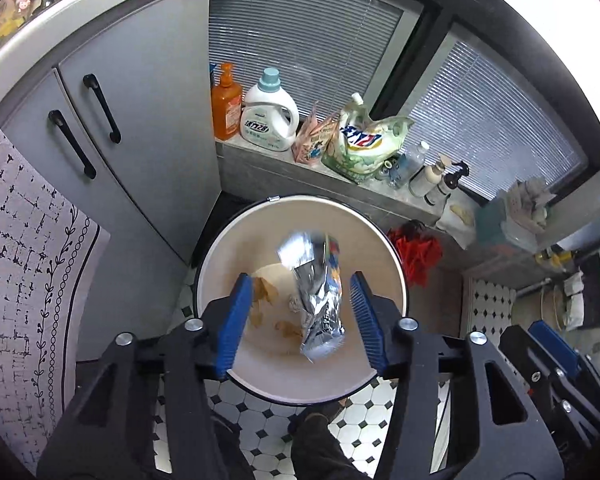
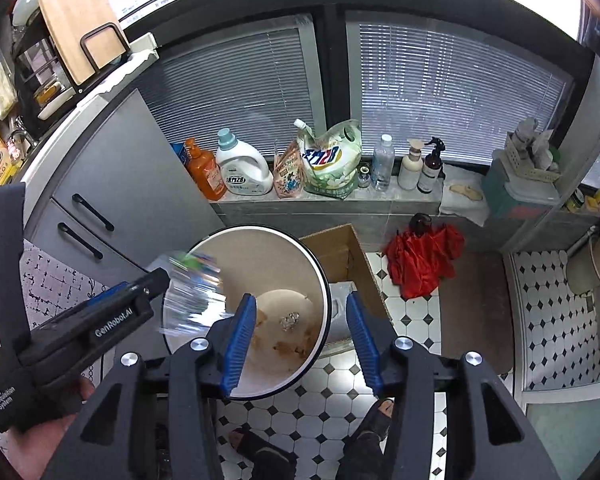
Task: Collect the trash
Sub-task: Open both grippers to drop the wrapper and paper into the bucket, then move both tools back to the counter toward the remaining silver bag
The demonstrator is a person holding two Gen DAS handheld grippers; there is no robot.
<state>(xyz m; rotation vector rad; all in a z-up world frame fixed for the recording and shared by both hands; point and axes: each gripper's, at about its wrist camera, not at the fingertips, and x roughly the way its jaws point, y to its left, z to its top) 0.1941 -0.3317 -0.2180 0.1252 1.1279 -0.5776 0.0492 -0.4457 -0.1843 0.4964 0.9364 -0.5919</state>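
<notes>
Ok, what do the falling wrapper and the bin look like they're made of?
Wrapper: looks like thin metallised plastic film, judging by its shiny silver crinkled inside and printed coloured outside. It is blurred, so this is uncertain.
Bin: smooth cream inner wall with a dark rim, probably plastic or coated metal; the pictures don't settle which.

Tiled floor [image 2: 400, 320] under bin [image 2: 220, 252], umbrella [image 2: 420, 260]

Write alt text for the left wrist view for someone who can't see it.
A blurred silver snack wrapper hangs between the open blue fingers of the left hand-held gripper, untouched by either, above a round cream trash bin holding scraps. Detergent bottles line a ledge behind.
</notes>
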